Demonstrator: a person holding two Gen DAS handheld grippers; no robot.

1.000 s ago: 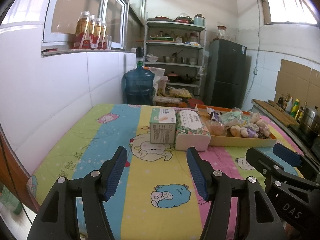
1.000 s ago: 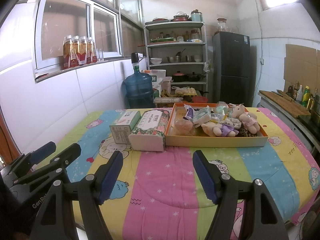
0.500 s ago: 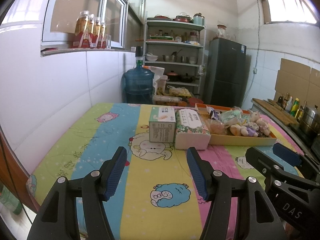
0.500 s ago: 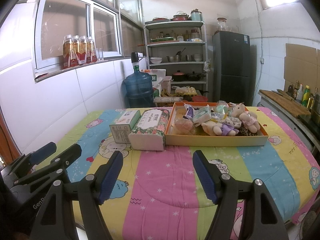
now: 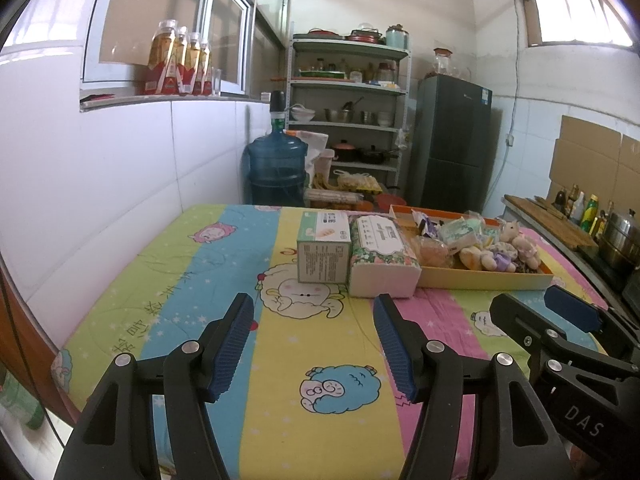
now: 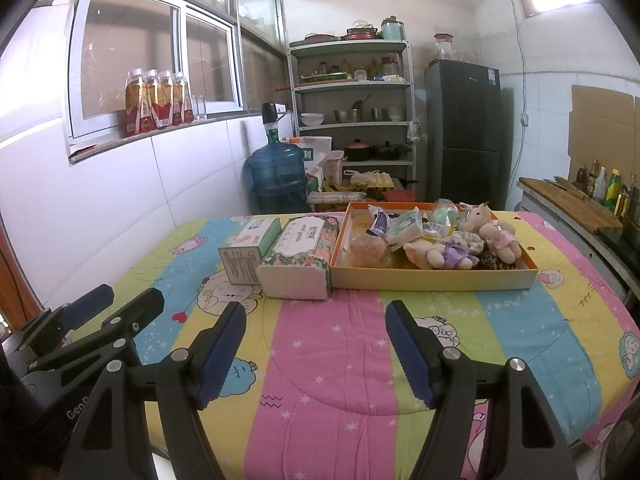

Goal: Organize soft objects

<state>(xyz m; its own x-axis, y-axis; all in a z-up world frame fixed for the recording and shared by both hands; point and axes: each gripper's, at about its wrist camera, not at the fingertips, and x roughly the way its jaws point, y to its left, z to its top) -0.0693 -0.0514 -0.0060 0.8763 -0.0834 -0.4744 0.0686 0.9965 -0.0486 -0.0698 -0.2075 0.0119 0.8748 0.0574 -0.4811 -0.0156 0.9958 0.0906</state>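
An orange-rimmed tray [image 6: 432, 278] [image 5: 480, 280] sits at the far side of the striped cartoon tablecloth [image 6: 332, 344], filled with plush toys [image 6: 448, 256] [image 5: 486, 258] and soft packets [image 6: 404, 226]. Left of it lie a floral tissue pack [image 6: 300, 256] [image 5: 382, 258] and a green-white box [image 6: 248, 252] [image 5: 324, 252]. My left gripper [image 5: 314, 340] hovers open over the near cloth, nothing between its fingers. My right gripper [image 6: 316, 346] is open too, empty, short of the tray. Each gripper shows at the edge of the other's view.
A blue water jug [image 6: 278, 174], a metal shelf rack [image 6: 352, 120] and a dark fridge [image 6: 464, 132] stand behind the table. Bottles [image 6: 158, 100] line the window sill on the left. A counter with a cutting board [image 6: 568, 202] runs along the right.
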